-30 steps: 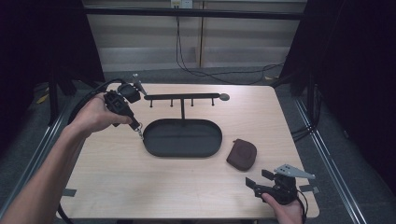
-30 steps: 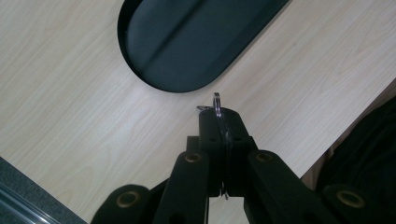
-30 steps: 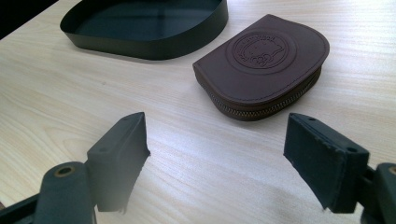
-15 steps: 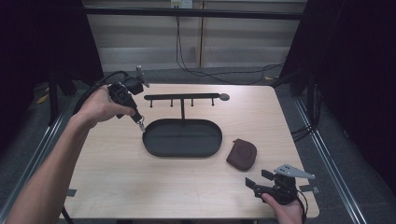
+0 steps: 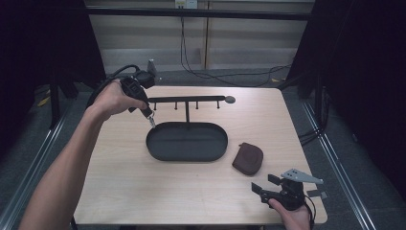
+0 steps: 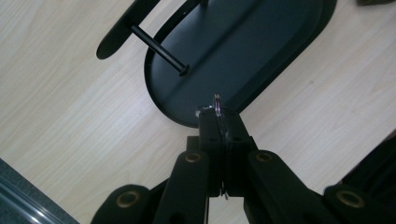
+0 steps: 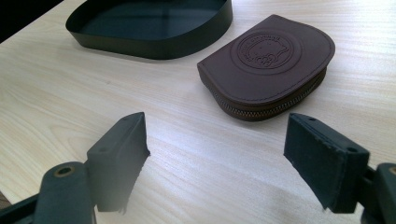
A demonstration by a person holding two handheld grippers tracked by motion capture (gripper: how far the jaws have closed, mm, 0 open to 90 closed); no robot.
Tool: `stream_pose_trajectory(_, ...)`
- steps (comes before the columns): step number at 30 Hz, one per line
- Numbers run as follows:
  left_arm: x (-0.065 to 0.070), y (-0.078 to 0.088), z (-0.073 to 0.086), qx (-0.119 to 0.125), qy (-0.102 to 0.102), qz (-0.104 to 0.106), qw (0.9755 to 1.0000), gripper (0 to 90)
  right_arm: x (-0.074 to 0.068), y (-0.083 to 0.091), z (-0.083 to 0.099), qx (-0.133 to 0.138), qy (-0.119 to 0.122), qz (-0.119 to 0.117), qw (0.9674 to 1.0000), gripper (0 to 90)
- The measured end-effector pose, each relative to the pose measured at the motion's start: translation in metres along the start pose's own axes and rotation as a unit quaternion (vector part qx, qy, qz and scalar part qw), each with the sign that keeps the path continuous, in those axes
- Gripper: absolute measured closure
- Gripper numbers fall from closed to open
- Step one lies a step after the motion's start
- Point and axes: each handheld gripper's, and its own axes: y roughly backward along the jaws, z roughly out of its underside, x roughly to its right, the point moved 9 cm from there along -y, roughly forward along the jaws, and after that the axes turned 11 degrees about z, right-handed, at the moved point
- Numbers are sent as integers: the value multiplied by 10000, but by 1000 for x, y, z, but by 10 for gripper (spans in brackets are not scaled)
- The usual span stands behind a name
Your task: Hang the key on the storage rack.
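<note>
From above, the left gripper (image 5: pixel 151 120) hangs over the tray's (image 5: pixel 186 154) near-left rim, just under the rack's (image 5: pixel 187 99) bar. The pouch (image 5: pixel 248 158) lies right of the tray, apart from it, and the right gripper (image 5: pixel 263 189) sits near the table's (image 5: pixel 119 182) front right edge with bare wood around it.

In the left gripper view, jaws clench a key ring (image 6: pixel 217 105) above the tray's curved rim.

In the right gripper view, jaws stand wide apart, the pouch beyond them.

even overhead light on the table (image 5: pixel 143 191), dark surroundings, close jaws perhaps slightly blurred.
</note>
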Motion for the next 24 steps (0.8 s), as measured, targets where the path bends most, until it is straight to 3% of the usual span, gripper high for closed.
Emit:
stream_pose_trajectory(14, -14, -6, -13, 60, 171, -48, 9998, 894, -1, 0, 0, -17, 57, -10, 10000, 214)
stream_pose_trajectory(24, -21, -8, -16, 249, 280, -43, 9993, 893, -1, 0, 0, -7, 86, -9, 10000, 214)
